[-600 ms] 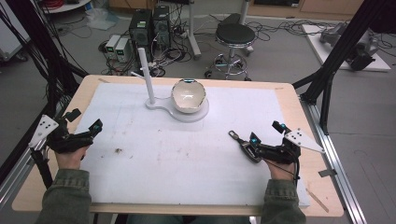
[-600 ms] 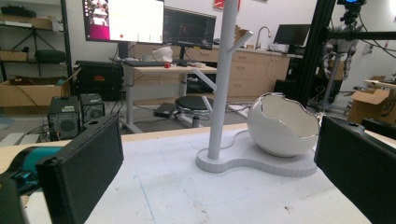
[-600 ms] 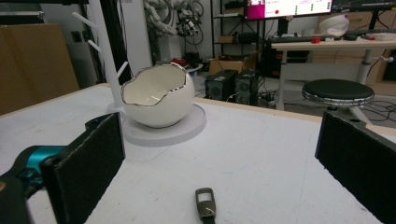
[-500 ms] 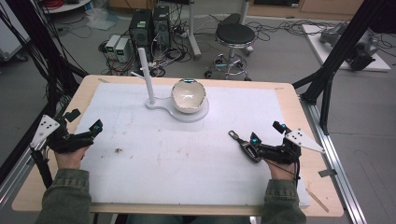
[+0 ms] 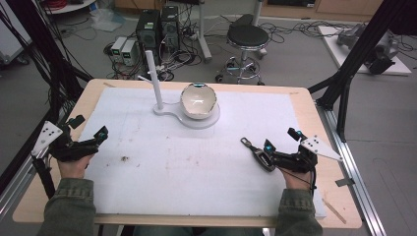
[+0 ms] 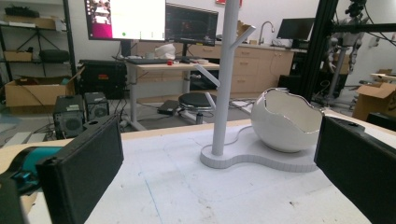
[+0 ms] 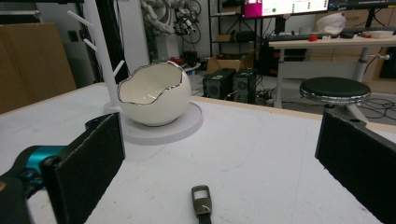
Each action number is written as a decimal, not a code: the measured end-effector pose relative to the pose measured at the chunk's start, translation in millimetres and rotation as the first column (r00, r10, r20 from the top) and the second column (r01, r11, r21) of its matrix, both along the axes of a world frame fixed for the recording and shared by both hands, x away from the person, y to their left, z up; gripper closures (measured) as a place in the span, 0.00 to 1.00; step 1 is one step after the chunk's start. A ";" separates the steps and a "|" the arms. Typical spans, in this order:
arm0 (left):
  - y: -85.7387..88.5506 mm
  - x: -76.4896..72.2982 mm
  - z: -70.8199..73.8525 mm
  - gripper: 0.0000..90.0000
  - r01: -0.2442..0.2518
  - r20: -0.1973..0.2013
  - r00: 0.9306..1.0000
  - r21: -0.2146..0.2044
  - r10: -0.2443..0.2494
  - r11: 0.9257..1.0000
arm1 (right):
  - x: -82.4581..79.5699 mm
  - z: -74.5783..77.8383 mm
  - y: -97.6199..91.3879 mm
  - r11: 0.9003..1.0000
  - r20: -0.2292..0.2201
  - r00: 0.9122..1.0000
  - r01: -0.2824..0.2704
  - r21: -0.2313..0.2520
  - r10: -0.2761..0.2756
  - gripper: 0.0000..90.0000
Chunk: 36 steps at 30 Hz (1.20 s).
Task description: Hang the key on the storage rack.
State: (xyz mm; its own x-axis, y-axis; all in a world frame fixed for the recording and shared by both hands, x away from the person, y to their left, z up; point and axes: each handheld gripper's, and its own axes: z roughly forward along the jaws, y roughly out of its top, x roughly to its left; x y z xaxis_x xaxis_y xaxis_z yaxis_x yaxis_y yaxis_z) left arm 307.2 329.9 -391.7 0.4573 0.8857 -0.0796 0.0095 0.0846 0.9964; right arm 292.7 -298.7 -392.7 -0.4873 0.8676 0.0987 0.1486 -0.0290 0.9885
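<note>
We see the left hand-held gripper (image 5: 87, 129) at 9 o'clock on the worktop (image 5: 305, 105), jaws spread, holding nothing; right hand-held gripper (image 5: 279, 139) at 4 o'clock, jaws spread; strap clip (image 5: 257, 151) lies just beside it; egg-shaped bowl (image 5: 198, 101) on white stand (image 5: 158, 81) at 12 o'clock

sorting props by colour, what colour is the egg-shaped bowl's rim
Silver, on a white egg-shaped bowl; clearest in the right gripper view.

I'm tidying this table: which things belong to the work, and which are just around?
In the work:
right tongs, open
small strap with a metal clasp between them
left tongs, open

Just around:
egg-shaped bowl
white branch stand
stool
</note>
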 end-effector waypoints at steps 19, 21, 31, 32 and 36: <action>-1.8 -1.0 0.0 0.02 0.003 -0.002 1.000 0.017 -0.003 1.000 | 6.9 2.8 8.6 0.999 -0.031 1.000 -0.003 -0.037 0.002 0.01; -2.6 0.5 -0.7 0.02 0.006 -0.007 1.000 0.016 -0.006 1.000 | 9.4 4.3 12.2 0.998 -0.031 0.999 -0.014 -0.054 0.012 0.01; -8.2 2.9 -2.1 0.02 0.024 -0.014 1.000 0.017 -0.024 1.000 | 25.6 4.4 29.6 0.984 -0.116 0.993 -0.057 -0.167 0.038 0.01; -9.3 2.7 -2.1 0.02 0.026 -0.013 1.000 0.022 -0.026 0.999 | 27.5 6.2 32.9 0.979 -0.122 0.992 -0.066 -0.195 0.043 0.01; -9.0 1.3 -1.6 0.02 0.024 -0.017 1.000 0.027 -0.023 0.999 | 31.2 11.6 35.5 0.976 -0.134 0.990 -0.080 -0.201 0.053 0.01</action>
